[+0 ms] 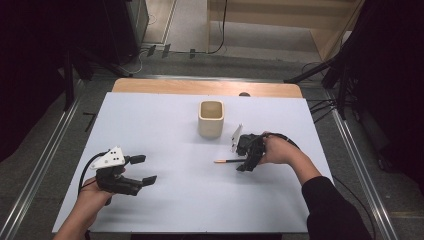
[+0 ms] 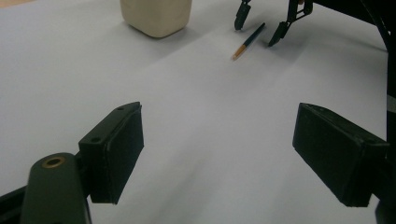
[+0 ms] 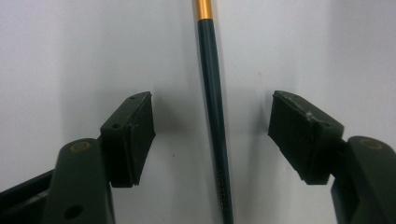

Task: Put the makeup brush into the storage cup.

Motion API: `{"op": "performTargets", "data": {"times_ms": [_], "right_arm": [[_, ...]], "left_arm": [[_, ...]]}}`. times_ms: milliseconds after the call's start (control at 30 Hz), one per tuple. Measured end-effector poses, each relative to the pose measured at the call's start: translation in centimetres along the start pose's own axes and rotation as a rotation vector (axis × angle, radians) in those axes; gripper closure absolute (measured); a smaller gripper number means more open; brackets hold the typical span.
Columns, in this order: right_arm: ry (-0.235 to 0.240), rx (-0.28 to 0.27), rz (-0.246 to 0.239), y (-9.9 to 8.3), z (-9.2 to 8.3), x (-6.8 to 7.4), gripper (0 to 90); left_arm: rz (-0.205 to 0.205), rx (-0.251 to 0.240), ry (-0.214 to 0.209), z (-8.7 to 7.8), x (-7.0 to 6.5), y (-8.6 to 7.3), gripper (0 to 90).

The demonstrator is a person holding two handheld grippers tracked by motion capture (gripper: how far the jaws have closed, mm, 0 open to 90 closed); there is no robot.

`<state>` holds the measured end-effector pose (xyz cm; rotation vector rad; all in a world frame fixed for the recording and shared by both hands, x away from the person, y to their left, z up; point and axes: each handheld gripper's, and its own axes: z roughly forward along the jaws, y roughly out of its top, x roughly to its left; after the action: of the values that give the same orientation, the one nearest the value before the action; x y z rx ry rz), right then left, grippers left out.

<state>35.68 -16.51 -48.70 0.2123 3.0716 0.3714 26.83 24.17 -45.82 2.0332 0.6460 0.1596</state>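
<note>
while the right gripper straddled the pen with jaws apart, the pickup step called for closing squarely.

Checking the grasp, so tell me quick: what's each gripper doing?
Left gripper: open, empty.
Right gripper: open, astride the pen, not touching it.

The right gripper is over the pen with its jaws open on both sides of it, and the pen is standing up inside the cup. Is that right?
Not quite. The right gripper does have its jaws open on either side of the pen, but the pen is not in the cup. It lies flat on the table, apart from the cup, as the high view and the right gripper view show.
</note>
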Motion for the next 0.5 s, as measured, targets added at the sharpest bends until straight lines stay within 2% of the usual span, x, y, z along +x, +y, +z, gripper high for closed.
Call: {"op": "performTargets", "data": {"times_ms": [67, 100, 233, 400, 433, 500], "right_arm": [[-0.001, 0.001, -0.011, 0.08, -0.04, -0.12, 35.0], [0.002, 0.003, -0.001, 0.13, -0.1, -0.12, 38.6], [0.003, 0.005, -0.003, 0.13, -0.18, -0.1, 43.5], [0.005, 0.026, -0.019, 0.38, -0.35, 0.14, 53.7], [0.003, 0.032, -0.037, 0.47, -0.36, 0.07, 54.7], [0.012, 0.047, -0.027, 0.66, -0.37, 0.14, 56.8]], "left_arm": [[0.0, 0.001, -0.001, 0.02, -0.02, 0.0, 16.9], [0.0, 0.0, -0.001, 0.02, -0.03, 0.01, 16.9], [0.0, 0.0, 0.0, 0.01, -0.01, 0.0, 16.9], [-0.001, 0.0, 0.0, 0.04, -0.04, 0.01, 16.9], [0.0, 0.001, -0.001, 0.05, -0.04, 0.01, 16.9], [0.001, 0.002, -0.001, 0.05, -0.05, 0.02, 16.9]]}}
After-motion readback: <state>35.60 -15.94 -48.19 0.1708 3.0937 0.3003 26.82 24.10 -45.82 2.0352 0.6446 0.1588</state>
